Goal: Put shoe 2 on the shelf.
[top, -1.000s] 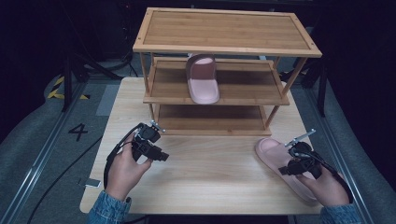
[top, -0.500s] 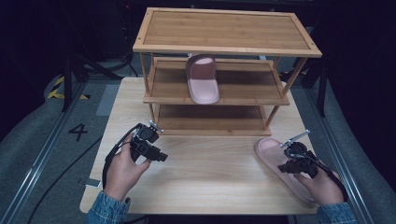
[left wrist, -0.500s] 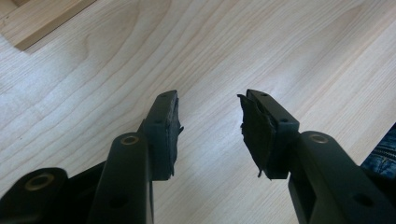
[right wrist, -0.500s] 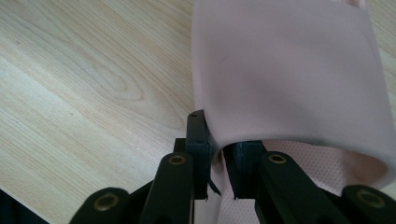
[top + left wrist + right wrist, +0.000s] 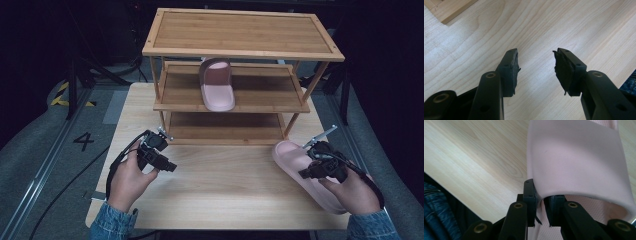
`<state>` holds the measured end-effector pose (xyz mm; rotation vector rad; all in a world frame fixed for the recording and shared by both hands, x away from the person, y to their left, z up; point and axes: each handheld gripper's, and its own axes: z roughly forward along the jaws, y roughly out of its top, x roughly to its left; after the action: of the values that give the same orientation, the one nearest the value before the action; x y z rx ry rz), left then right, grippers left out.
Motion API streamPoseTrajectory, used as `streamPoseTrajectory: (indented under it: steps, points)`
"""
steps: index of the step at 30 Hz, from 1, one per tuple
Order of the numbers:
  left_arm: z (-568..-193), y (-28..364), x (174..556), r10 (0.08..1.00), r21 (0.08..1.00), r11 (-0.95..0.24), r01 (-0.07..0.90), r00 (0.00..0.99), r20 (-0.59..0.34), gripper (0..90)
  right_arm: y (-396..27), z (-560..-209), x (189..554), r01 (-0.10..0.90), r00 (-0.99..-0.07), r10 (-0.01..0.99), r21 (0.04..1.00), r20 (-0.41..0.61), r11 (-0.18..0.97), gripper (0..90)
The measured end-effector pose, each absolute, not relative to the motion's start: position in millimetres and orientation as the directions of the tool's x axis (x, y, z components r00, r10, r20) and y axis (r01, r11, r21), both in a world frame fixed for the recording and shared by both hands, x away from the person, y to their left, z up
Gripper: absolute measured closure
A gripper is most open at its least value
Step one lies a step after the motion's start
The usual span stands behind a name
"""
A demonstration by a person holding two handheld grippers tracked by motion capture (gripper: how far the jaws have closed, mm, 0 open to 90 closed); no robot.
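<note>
Lifted slightly since the earlier frame, the right gripper (image 5: 540,202) has just closed and pinches the strap edge of one slipper (image 5: 579,160) above the table (image 5: 225,180) (halfway, I judge: the second slipper (image 5: 217,85) sits on the rack (image 5: 240,50) ahead), while the left gripper (image 5: 536,67) has just been opening, empty.
</note>
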<state>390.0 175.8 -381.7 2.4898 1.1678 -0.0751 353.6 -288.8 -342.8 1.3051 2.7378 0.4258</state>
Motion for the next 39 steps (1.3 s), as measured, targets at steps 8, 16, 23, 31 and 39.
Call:
streamPoseTrajectory:
  steps: [8,16,23,31,39]
  points:
    - [-380.9,178.3,394.5,0.728,0.324,-0.574,0.752,0.650,-0.219,53.5,-275.9,-307.9,359.2,0.729,-0.659,0.751,0.285,0.044,0.623,80.2]
    - [-380.1,180.3,394.8,0.728,0.325,-0.573,0.753,0.649,-0.221,52.6,-262.5,-277.9,364.3,0.699,-0.681,0.732,0.302,0.007,0.648,80.2]
    - [-381.3,182.0,394.5,0.731,0.318,-0.569,0.758,0.644,-0.228,52.3,-250.2,-246.0,370.5,0.670,-0.704,0.710,0.326,-0.003,0.667,80.2]
    - [-381.4,186.2,390.8,0.739,0.319,-0.560,0.765,0.635,-0.226,52.3,-235.0,-223.9,380.3,0.645,-0.723,0.690,0.332,-0.027,0.688,80.2]
    - [-383.3,188.5,381.5,0.745,0.306,-0.561,0.769,0.630,-0.217,52.1,-217.5,-205.3,404.2,0.634,-0.722,0.690,0.358,-0.044,0.686,80.1]
